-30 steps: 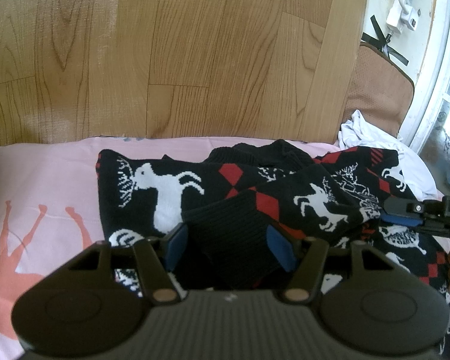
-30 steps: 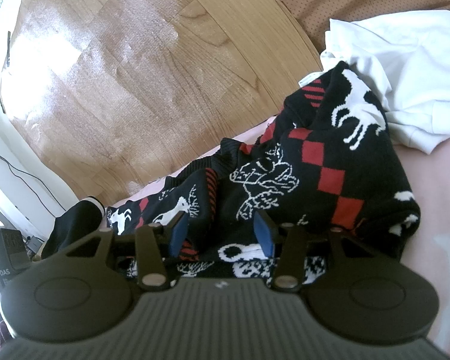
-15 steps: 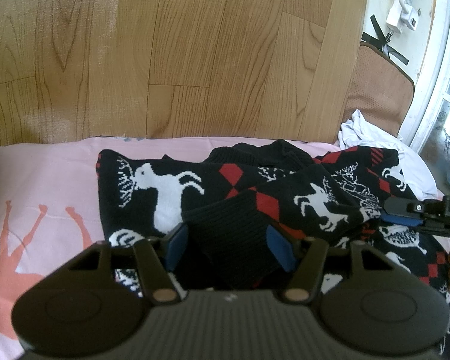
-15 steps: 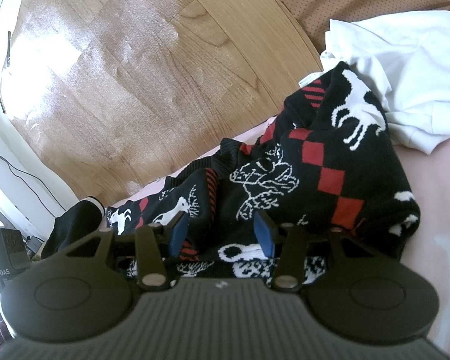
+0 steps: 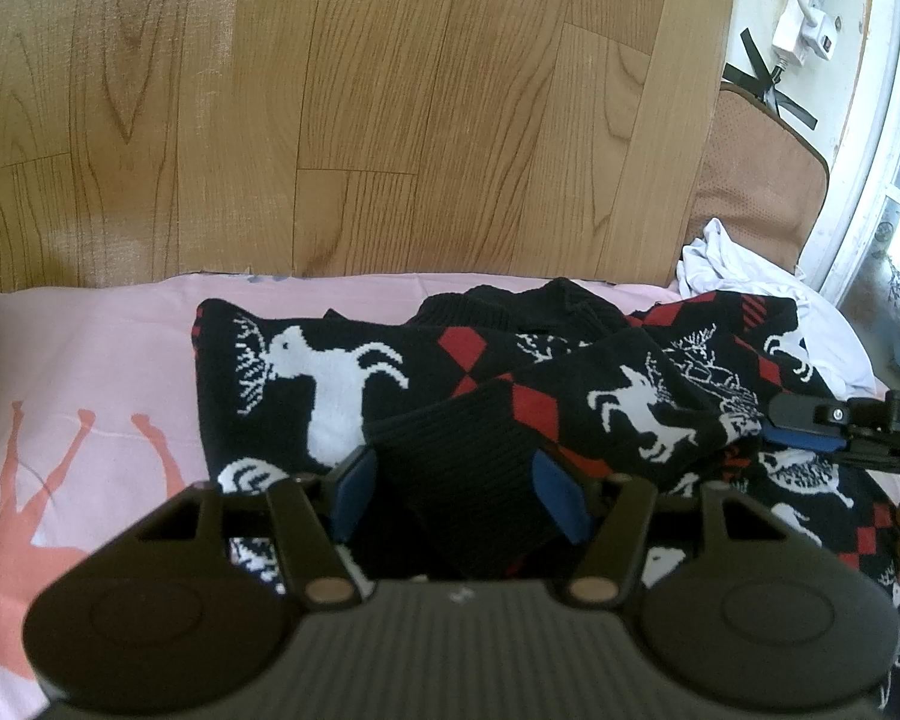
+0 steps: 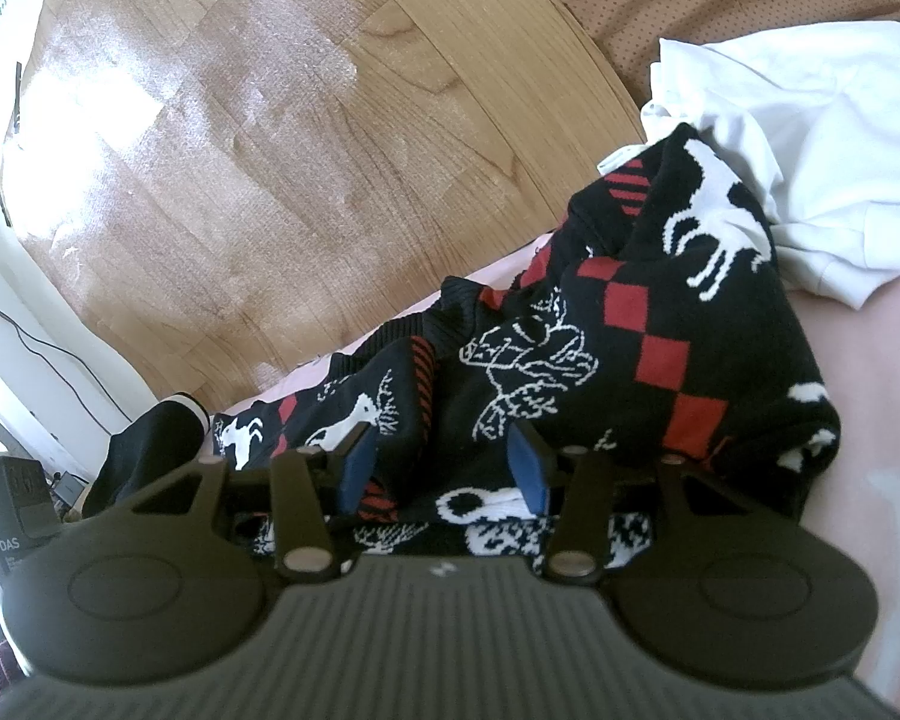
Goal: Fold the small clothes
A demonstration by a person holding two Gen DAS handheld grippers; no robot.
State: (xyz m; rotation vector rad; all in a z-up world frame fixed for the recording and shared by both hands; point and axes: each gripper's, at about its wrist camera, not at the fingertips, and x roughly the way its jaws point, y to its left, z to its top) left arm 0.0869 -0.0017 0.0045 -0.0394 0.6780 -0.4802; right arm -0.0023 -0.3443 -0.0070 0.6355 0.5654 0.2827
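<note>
A black knit sweater [image 5: 330, 384] with white deer and red diamonds lies crumpled on the pink sheet [image 5: 90, 360]; it also shows in the right wrist view [image 6: 630, 330]. My left gripper [image 5: 459, 495] is open, its blue pads on either side of the sweater's black ribbed cuff [image 5: 468, 480], which lies folded over the body. My right gripper [image 6: 444, 471] is open, low over the sweater's patterned lower part. The right gripper's fingers also show at the right edge of the left wrist view [image 5: 822, 432].
A white garment [image 6: 810, 180] lies bunched at the sweater's far right, by a brown cushion [image 5: 756, 192]. Wooden floor [image 5: 360, 108] lies beyond the sheet's far edge. A black item [image 6: 150, 450] sits at the sheet's left end. A white door frame [image 5: 870, 120] stands right.
</note>
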